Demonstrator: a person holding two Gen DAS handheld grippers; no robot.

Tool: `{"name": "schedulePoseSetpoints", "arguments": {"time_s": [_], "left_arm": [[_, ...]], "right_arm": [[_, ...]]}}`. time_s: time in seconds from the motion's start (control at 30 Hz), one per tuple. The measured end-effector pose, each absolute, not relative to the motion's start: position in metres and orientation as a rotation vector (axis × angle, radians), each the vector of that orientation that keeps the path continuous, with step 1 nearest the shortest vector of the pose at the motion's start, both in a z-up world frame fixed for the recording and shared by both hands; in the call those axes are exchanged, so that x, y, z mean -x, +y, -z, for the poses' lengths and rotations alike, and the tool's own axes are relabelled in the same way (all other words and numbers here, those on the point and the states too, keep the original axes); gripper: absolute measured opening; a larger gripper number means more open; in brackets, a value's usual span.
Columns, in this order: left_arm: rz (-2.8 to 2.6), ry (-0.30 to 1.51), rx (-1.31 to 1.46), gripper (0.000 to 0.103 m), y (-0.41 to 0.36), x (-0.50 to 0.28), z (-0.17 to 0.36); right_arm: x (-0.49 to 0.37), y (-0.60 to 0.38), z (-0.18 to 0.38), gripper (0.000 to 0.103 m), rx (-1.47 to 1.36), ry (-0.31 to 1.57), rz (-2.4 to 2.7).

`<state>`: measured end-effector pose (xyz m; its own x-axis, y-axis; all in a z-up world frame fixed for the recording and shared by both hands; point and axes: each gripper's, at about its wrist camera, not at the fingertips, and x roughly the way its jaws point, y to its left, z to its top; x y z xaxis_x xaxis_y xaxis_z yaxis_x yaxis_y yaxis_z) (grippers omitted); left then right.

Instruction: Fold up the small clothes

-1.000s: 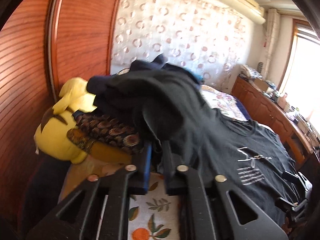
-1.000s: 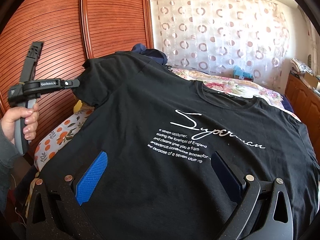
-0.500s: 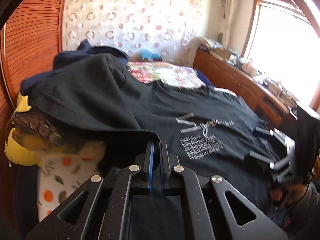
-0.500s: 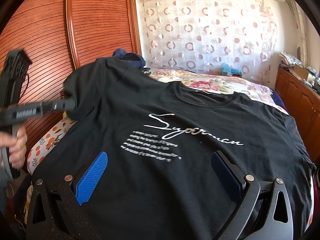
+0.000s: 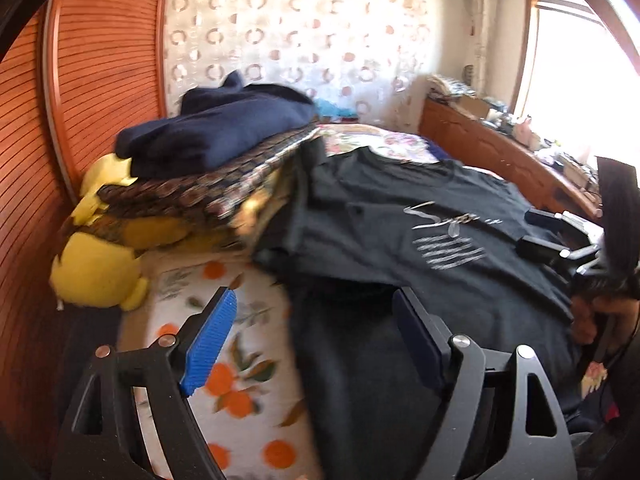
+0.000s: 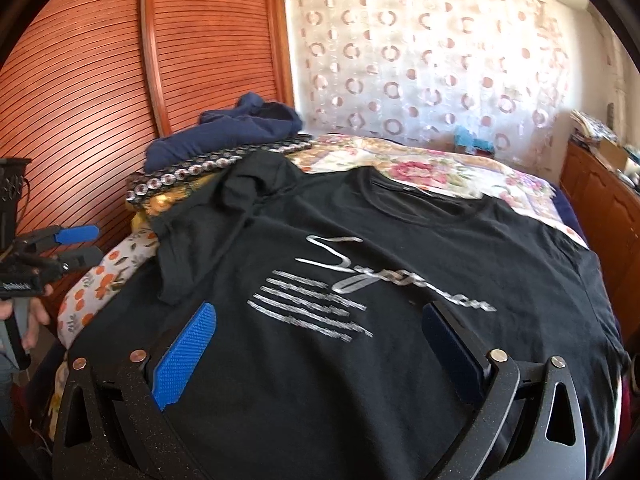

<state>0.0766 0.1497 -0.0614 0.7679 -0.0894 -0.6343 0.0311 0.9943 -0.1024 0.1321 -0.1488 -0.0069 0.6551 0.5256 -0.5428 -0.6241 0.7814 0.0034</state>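
T-shirt [image 6: 400, 240] sleeve [image 6: 240, 184] crumpled in right view, hidden from left.

slatted wooden wardrobe [image 6: 100, 80], patterned curtain [image 6: 420, 60], bright window [image 5: 580, 60].

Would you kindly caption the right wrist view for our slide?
Right gripper, jaws open, over a black T-shirt spread on the bed.

Daylight floods in from the window [image 5: 576, 80] at the right of the left wrist view, blown out to pure white with glare washing over the dresser [image 5: 500, 148] below it. The curtain [image 6: 420, 64] glows softly. Both views are motion-blurred; the print on the shirt [image 6: 360, 360] smears into streaks. Fisheye bending curves the wardrobe [image 6: 100, 80] slats, and black vignette rims the corners.
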Motion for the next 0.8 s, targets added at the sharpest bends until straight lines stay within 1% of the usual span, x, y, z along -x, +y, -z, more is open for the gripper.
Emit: {"name": "schedulePoseSetpoints", "arguments": {"time_s": [0.13, 0.2, 0.27, 0.37, 0.6, 0.67, 0.8], "left_arm": [[0.024, 0.713, 0.085, 0.081, 0.165, -0.068, 0.073], [0.011, 0.715, 0.083, 0.081, 0.168, -0.066, 0.078], [0.003, 0.718, 0.09, 0.081, 0.175, -0.062, 0.083], [-0.011, 0.719, 0.103, 0.081, 0.18, -0.061, 0.087], [-0.024, 0.713, 0.113, 0.081, 0.188, -0.051, 0.092], [-0.024, 0.712, 0.115, 0.081, 0.188, -0.05, 0.093], [-0.016, 0.71, 0.128, 0.081, 0.188, -0.049, 0.095]], "right_arm": [[-0.135, -0.12, 0.005, 0.096, 0.204, 0.565, -0.745], [-0.14, -0.102, 0.007, 0.091, 0.2, 0.588, -0.793], [-0.146, -0.08, 0.011, 0.083, 0.194, 0.62, -0.849], [-0.155, -0.046, 0.018, 0.077, 0.194, 0.66, -0.902], [-0.177, 0.021, 0.038, 0.07, 0.147, 0.75, -0.979], [-0.194, 0.028, 0.04, 0.065, 0.136, 0.773, -0.988], [-0.21, 0.056, 0.048, 0.056, 0.106, 0.823, -1.018]]}}
